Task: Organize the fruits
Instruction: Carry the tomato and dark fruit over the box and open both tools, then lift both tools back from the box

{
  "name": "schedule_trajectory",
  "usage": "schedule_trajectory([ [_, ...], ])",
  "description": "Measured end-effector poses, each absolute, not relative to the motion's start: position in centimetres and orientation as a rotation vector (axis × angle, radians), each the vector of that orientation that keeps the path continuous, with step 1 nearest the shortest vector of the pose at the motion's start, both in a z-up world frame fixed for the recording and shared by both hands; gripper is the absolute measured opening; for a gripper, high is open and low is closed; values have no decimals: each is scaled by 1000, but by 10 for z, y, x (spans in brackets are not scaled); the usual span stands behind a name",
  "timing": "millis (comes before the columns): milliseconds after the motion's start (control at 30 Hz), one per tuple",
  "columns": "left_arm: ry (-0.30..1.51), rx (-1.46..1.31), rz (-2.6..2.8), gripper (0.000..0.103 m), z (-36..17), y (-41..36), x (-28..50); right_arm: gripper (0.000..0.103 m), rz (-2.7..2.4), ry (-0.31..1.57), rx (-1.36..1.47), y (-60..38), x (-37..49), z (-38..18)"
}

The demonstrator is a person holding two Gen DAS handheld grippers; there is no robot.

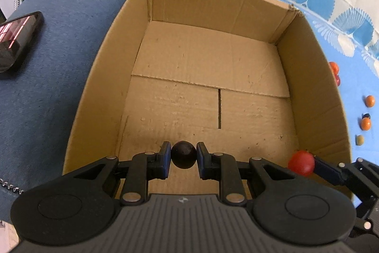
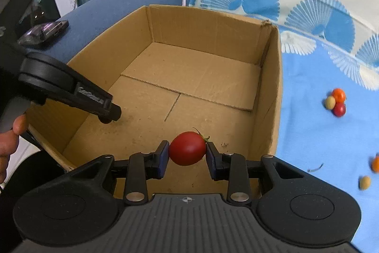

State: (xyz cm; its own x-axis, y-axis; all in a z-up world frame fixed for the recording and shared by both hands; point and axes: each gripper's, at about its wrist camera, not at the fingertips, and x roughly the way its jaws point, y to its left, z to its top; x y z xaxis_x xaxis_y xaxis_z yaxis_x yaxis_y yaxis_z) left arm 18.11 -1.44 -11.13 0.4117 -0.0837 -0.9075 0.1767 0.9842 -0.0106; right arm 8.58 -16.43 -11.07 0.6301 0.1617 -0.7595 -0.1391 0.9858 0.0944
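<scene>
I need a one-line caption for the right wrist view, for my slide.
Right gripper holds a red tomato over the empty cardboard box; small fruits wait on the blue cloth.

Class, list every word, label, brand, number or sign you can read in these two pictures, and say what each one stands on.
None can be read.
Raised lettering on the left gripper arm, seen from the right wrist: too blurred to read.
Small round crosshair mark on each gripper body: a sign, no text.
Phone screen: red glow only, nothing legible.
Box walls: no print visible.
</scene>
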Motion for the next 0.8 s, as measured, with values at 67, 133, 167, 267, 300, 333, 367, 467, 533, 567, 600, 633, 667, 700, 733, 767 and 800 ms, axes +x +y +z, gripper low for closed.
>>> schedule_trajectory([
  [67, 1139, 99, -162, 25, -115, -15, 183, 35, 176, 870, 20, -164, 86, -111],
  [133, 1141, 109, -161, 25, -117, -17, 184, 35, 180, 867, 16, -163, 89, -111],
  [167, 1136, 112, -161, 27, -118, -17, 185, 36, 185, 867, 16, -164, 90, -111],
  [267, 1111, 106, -187, 82, -112, -15, 185, 63, 209, 845, -16, -162, 90, -106],
  [300, 1094, 97, -184, 96, -107, -13, 184, 82, 219, 828, -37, -161, 88, -103],
  [333, 1062, 82, -183, 102, -100, -11, 182, 91, 222, 807, -61, -159, 85, -98],
  [367, 1013, 61, -190, 103, -91, -8, 177, 92, 222, 786, -79, -158, 82, -94],
  [467, 1013, 64, -216, 103, -73, -5, 167, 95, 229, 772, -102, -159, 72, -80],
  [533, 1009, 69, -198, 103, -62, -2, 153, 96, 204, 772, -62, -165, 62, -70],
  [567, 1001, 71, -182, 103, -58, 0, 144, 97, 192, 774, -32, -170, 55, -64],
  [600, 996, 76, -166, 103, -53, 3, 133, 98, 177, 775, 6, -175, 48, -58],
  [633, 995, 80, -155, 103, -49, 5, 122, 99, 161, 776, 41, -178, 41, -52],
  [667, 996, 80, -149, 103, -46, 8, 111, 99, 148, 777, 74, -183, 33, -47],
  [700, 997, 79, -146, 103, -43, 12, 100, 99, 132, 777, 104, -186, 24, -43],
  [733, 994, 78, -143, 103, -41, 14, 89, 99, 115, 778, 126, -189, 15, -39],
  [767, 989, 80, -134, 103, -38, 15, 80, 99, 102, 777, 138, -191, 7, -36],
  [800, 982, 82, -118, 103, -35, 17, 70, 99, 89, 775, 150, -192, -2, -33],
])
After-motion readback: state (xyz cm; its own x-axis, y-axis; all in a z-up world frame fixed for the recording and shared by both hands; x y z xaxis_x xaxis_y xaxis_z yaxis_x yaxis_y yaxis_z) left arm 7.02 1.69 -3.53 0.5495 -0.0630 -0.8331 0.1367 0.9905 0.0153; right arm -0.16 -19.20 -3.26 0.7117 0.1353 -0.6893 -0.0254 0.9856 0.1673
